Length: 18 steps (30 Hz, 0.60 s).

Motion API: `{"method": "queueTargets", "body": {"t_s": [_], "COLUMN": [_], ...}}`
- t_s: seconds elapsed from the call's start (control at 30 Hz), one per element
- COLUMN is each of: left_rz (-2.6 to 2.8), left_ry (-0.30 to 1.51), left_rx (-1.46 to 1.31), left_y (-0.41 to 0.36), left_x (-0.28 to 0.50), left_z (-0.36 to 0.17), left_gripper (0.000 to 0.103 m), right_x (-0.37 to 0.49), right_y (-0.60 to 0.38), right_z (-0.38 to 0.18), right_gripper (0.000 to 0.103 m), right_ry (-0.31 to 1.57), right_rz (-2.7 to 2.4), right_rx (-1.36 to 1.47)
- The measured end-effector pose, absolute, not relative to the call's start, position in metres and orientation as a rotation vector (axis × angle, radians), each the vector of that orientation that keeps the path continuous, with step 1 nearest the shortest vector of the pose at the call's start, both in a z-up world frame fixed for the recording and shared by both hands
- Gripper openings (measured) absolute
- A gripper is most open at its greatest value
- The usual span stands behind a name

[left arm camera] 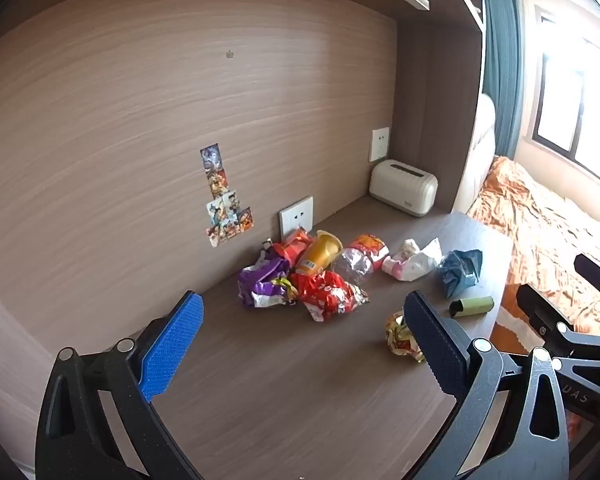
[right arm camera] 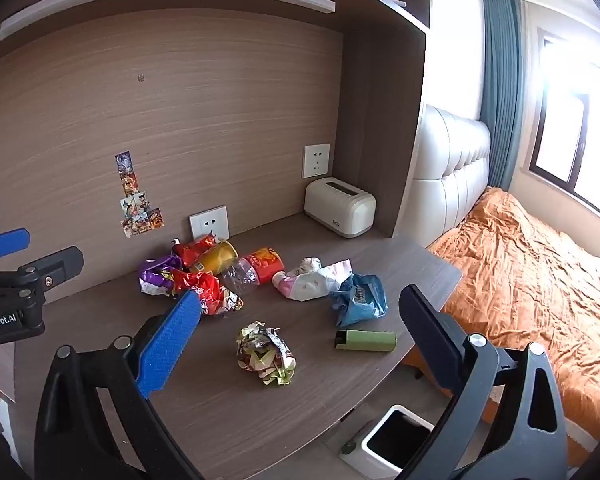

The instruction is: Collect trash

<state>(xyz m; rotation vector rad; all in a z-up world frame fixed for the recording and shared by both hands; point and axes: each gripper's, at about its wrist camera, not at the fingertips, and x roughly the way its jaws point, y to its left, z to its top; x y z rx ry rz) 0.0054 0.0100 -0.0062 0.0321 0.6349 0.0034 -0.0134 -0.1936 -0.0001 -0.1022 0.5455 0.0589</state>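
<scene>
Daylight enters through the window (right arm camera: pixel 572 128), blown out with glare; the desk (right arm camera: pixel 260 400) beside it is evenly lit; edges bow and darken.

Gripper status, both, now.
Left gripper: open, holding nothing, above the desk.
Right gripper: open, holding nothing, the crumpled wrapper lying on the desk below it.

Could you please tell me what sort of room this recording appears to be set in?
Most likely a bedroom with a built-in desk: a bed with an orange cover and padded headboard sits beside the wooden desk, by a curtained window.
</scene>
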Motion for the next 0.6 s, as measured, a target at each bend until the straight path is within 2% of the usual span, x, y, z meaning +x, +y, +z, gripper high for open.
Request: {"method": "queueTargets", "body": {"t_s": [0.6], "left_rz": [0.007], "left_ry": [0.649], "left_rx": [0.031], "left_y": [0.0122], "left_x": [0.0090], "left_z": [-0.0068], "left_gripper": [0.099], "right_x": [-0.0050], "right_y": [-0.1907], "right_z": [0.0011], "right_gripper": [0.099], "right_ry": [0.563], "right_rz": [0.085], "right_rx": [-0.080]}}
